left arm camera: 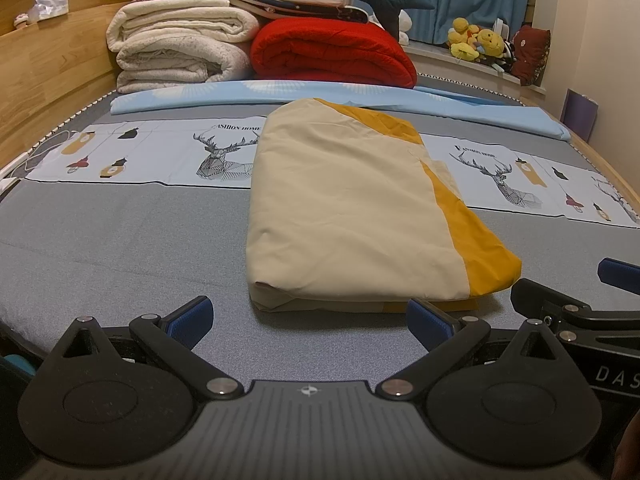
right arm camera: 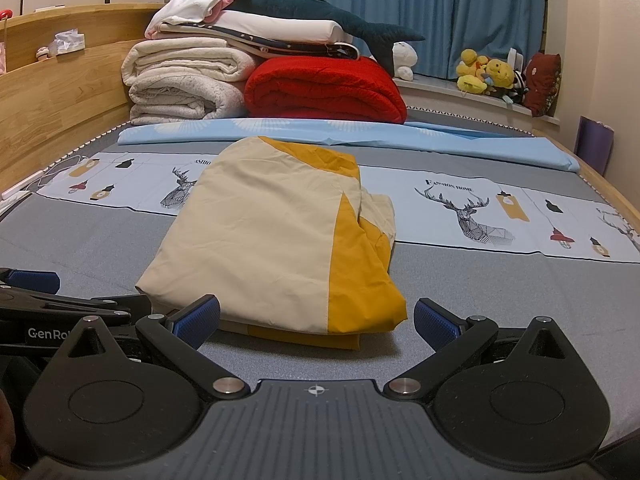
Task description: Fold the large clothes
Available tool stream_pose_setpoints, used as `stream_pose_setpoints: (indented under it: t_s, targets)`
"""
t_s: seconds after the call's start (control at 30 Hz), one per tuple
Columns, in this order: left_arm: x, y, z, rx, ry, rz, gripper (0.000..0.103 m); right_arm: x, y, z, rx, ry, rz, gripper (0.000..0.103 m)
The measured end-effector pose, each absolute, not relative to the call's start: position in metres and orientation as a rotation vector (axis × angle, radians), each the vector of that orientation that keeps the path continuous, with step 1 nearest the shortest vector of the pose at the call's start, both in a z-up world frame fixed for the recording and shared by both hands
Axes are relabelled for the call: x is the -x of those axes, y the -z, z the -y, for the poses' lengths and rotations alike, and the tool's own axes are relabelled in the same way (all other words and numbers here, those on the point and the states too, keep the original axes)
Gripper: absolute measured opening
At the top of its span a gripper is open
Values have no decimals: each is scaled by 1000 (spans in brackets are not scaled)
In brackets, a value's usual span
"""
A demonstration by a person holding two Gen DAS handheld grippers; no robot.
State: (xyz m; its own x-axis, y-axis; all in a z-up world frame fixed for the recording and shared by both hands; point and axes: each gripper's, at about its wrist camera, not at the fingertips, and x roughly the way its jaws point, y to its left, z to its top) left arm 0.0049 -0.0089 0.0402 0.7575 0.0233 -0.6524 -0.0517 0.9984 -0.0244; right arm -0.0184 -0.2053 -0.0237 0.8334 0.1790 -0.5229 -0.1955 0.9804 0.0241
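Observation:
A folded beige and mustard-yellow cloth (left arm camera: pixel 348 212) lies in a thick rectangular bundle on the grey bed (left arm camera: pixel 120 240). It also shows in the right wrist view (right arm camera: pixel 280 240). My left gripper (left arm camera: pixel 310 316) is open and empty, just in front of the bundle's near edge. My right gripper (right arm camera: pixel 316 318) is open and empty, its fingers on either side of the bundle's near right corner. The right gripper's finger shows at the left wrist view's right edge (left arm camera: pixel 618 272); the left gripper shows at the right wrist view's left edge (right arm camera: pixel 34 280).
A light blue sheet (left arm camera: pixel 320 98) lies across the bed behind the bundle. Folded cream blankets (left arm camera: pixel 180 44), a red blanket (left arm camera: pixel 332 52) and a plush shark are stacked at the back. A wooden headboard (left arm camera: pixel 48 64) runs along the left. Plush toys (left arm camera: pixel 476 42) sit on the sill.

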Motion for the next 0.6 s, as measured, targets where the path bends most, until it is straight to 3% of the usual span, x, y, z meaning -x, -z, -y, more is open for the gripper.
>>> stream_pose_setpoints:
  t_s: [0.6]
  targets:
    - [-7, -36, 7, 38, -34, -708, 102, 19, 25, 205, 31, -199, -553, 102]
